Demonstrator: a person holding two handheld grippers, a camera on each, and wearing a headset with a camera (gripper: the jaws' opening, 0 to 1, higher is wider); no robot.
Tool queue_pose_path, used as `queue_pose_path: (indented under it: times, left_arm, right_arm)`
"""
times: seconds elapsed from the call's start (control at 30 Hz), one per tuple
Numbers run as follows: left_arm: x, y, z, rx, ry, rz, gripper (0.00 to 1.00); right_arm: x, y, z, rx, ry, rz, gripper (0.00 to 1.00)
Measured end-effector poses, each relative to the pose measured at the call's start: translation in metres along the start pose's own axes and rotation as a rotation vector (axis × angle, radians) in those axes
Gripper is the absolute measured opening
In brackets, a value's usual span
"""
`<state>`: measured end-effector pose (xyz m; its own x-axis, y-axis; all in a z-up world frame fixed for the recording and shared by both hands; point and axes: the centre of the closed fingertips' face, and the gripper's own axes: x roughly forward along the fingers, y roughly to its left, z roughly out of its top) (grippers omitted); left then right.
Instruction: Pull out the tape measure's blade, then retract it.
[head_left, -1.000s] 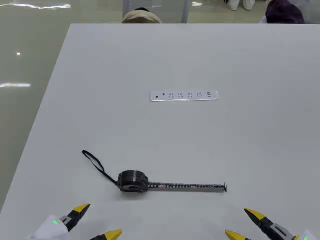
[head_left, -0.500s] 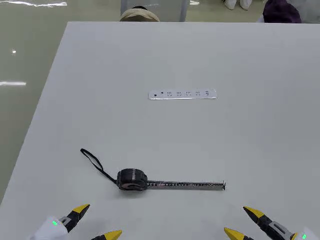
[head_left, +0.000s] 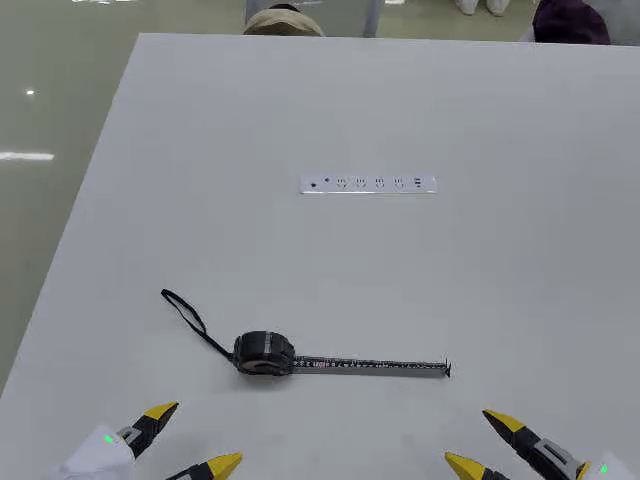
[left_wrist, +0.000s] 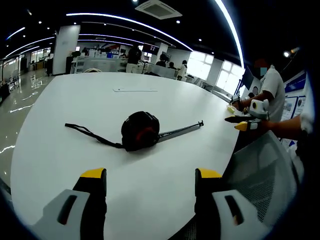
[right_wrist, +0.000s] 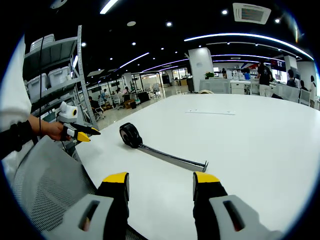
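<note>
**Status.** The tape measure (head_left: 264, 353) lies at lower centre of the head view on the white table (head_left: 520, 260). Its blade (head_left: 370, 365) is drawn out to the right and lies flat, with the end hook (head_left: 447, 369) free. A black strap (head_left: 188, 317) trails from the case toward the upper left. On this evidence the pull-out looks done, and retraction is the step outstanding.

**Grippers.** The left gripper (head_left: 197, 436) sits at the lower left of the frame and the right gripper (head_left: 475, 440) at the lower right. Both have jaws spread apart, hold nothing, and are short of the tape measure. In the left gripper view the case sits just above and between the jaws. In the right gripper view the hook end sits closest above them.

**Next move, as assessed.** One gripper should steady the case while the blade is released or fed back. The lock control is too small to locate. Risk: the blade snaps home and the light case skids on the smooth top.

**Surroundings.** A white power strip (head_left: 368, 184) lies near frame centre, well apart from the tape measure and above it — no obstruction. The approach is bare table.
</note>
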<state>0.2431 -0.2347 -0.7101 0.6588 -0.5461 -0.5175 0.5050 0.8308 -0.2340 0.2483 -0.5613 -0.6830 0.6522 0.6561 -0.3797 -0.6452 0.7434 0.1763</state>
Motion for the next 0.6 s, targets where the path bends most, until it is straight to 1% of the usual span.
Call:
queue_pose_path:
  times: [0.1,0.23,0.43,0.6]
  left_arm:
    - [-0.0007,-0.0025,0.0007,-0.003,0.003,0.002,0.7]
    - [-0.0012,-0.0029,0.0029,0.001,0.002,0.005,0.7]
    - [0.0019,-0.005,0.0017,-0.004,0.007,0.006,0.7]
    - [0.0041,-0.0058,0.0034,-0.004,0.005,0.004,0.7]
  right_arm:
    - [0.001,-0.0009,-0.0006,-0.002,0.003,0.005,0.51]
    - [0.0025,-0.0024,-0.0007,-0.002,0.001,0.008,0.51]
    - [0.0034,-0.0041,0.0008,-0.004,0.001,0.013,0.51]
    - [0.0031,-0.0053,-0.001,-0.004,0.006,0.016,0.51]
